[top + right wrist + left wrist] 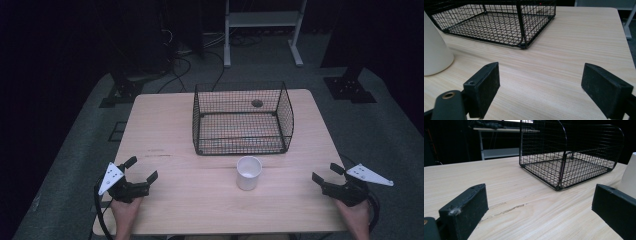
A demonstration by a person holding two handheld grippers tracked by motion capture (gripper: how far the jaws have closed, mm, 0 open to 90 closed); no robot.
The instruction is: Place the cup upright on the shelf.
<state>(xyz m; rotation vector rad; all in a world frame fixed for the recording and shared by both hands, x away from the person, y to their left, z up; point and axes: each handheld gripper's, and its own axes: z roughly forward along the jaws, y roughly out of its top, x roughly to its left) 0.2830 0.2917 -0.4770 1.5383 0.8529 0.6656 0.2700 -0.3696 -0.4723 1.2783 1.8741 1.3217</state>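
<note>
A white paper cup [248, 172] stands upright on the light wooden table [165, 135], just in front of a black wire basket [242, 120] with nothing inside. My left gripper [143, 168] rests near the table's front left corner, open, nothing between its jaws. In the left gripper view the gripper [539, 205] faces the basket [569, 157], with the cup [630, 177] at the right edge. My right gripper [325, 171] sits at the front right, open and holding nothing. From the right gripper [540, 87] the cup [434, 52] is at the left and the basket [494, 22] ahead.
A white metal shelf frame [262, 20] stands on the floor beyond the table, with cables [185, 55] trailing nearby. Dark stand bases [350, 87] sit at the back corners. The right gripper lies close to the table's right edge.
</note>
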